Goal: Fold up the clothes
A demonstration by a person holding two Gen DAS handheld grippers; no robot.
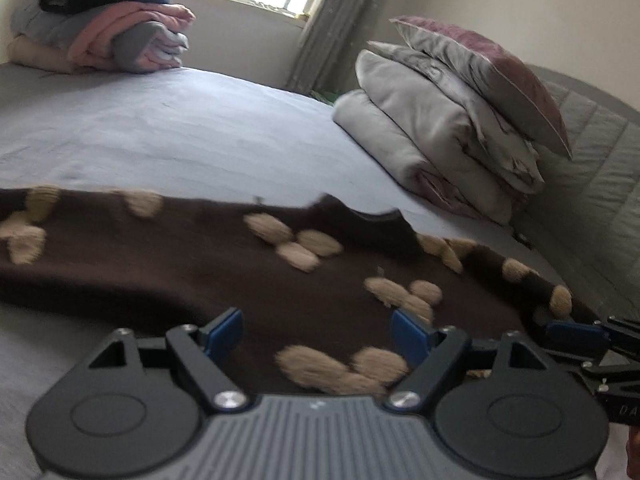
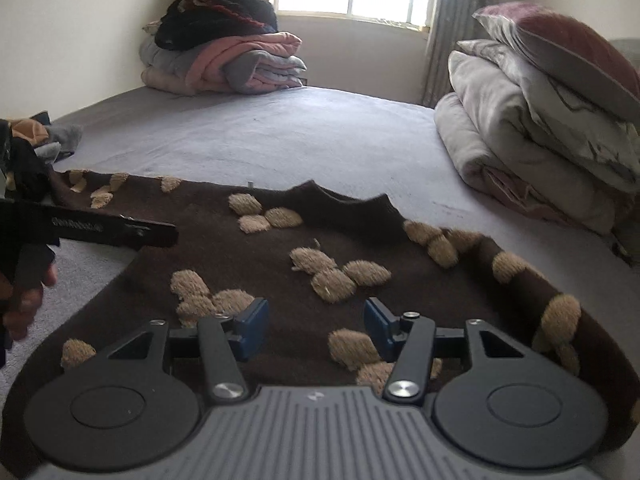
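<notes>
Both tongs (image 1: 318,334) (image 2: 316,328) agape over sweater (image 2: 280,248)

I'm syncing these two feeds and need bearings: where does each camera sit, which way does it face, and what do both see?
Left wrist: on the left hand-held gripper, low over the brown sweater, facing across the bed to the window; its open fingers show, the right hand-held gripper at right.
Right wrist: on the right hand-held gripper, same heading; its open fingers show, a hand at left.
Shared: sweater, folded clothes pile, stacked bedding.
</notes>
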